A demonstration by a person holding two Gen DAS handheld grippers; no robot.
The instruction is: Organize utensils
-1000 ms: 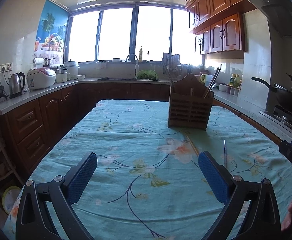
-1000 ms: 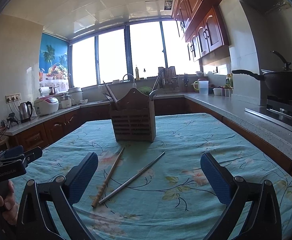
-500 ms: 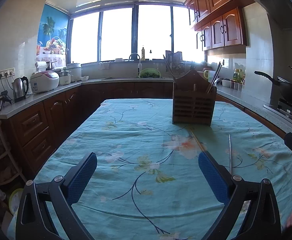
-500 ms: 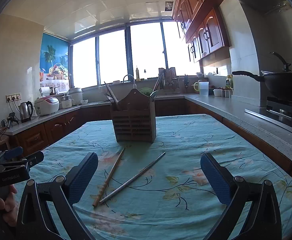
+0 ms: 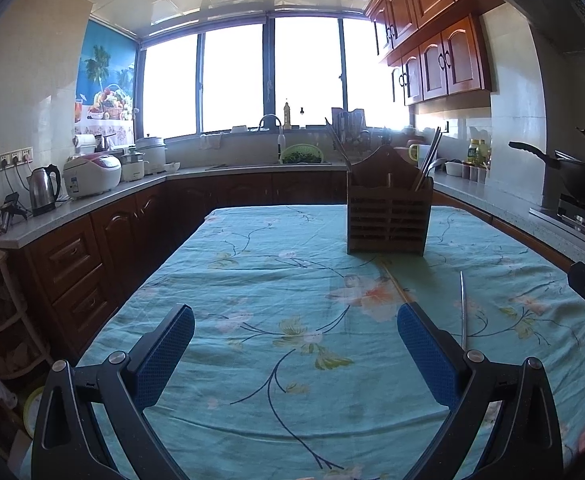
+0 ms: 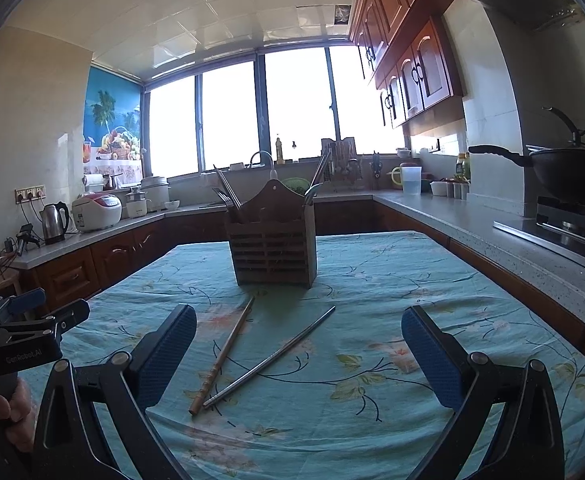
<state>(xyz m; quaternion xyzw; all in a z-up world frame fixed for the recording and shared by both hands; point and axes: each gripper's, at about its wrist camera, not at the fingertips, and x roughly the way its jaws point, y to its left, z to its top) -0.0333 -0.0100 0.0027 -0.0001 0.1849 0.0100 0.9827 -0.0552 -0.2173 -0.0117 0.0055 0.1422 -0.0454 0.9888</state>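
Chopsticks lie loose on the table in front of the wooden holder (image 6: 272, 240): a wooden chopstick (image 6: 222, 356) and a metal chopstick (image 6: 270, 358), their far tips pointing toward the holder and their near ends almost meeting. The holder is a dark slatted box with an arched back, standing upright, with more chopsticks and spoon handles sticking out of both its sides.

In the right wrist view both loose sticks show in full between the spread, empty blue fingers of the right gripper (image 6: 298, 356), and the left gripper shows at the left edge with a hand around its handle. In the left wrist view the left gripper (image 5: 296, 354) is likewise wide apart and empty; here the holder (image 5: 388, 216) stands off to the right, the metal chopstick (image 5: 463, 308) shows in full, and the wooden one (image 5: 396, 286) runs behind a blue finger.

A teal floral tablecloth (image 6: 372, 280) covers the table. Behind the holder are bright windows, dark wood cabinets, a kettle (image 6: 54, 222) and a rice cooker (image 6: 96, 212); a black wok (image 6: 572, 172) sits on the stove to its right.
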